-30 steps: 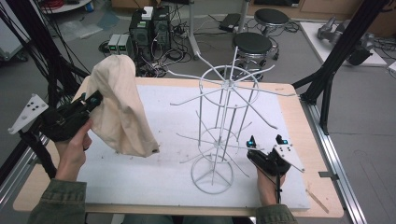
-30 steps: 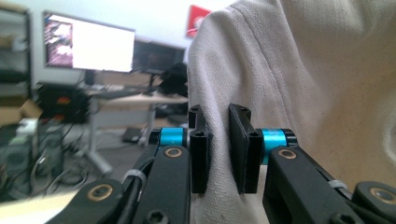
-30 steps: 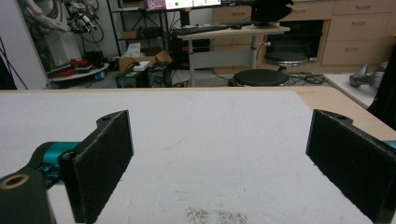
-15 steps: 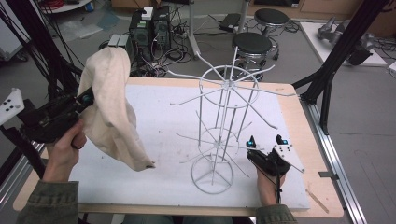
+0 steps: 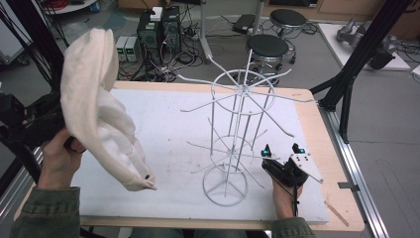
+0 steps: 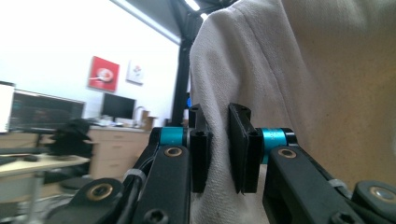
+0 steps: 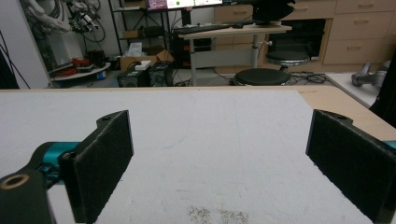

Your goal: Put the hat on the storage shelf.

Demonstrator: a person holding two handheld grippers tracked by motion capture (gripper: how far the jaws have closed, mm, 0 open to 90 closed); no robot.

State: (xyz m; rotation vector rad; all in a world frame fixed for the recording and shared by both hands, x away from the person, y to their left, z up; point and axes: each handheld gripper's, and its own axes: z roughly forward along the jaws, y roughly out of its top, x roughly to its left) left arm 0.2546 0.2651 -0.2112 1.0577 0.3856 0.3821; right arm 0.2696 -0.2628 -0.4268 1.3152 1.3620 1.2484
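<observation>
The left gripper (image 6: 219,149) pinches a fold of the cream cloth bag (image 5: 101,114), and over the last second it has swung up and out past the left edge of the table (image 5: 317,114), so the bag now hangs in the air, well left of the white wire rack (image 5: 237,129). The right gripper (image 5: 282,151) has stayed low beside the rack's base, jaws spread wide and empty. Lifted this high, the bag looks ready to be carried over and hung on a rack arm.

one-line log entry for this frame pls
left tongs: shut on cloth, held above mat | right tongs: open, low beside wire rack base | cloth not yet on rack
</observation>
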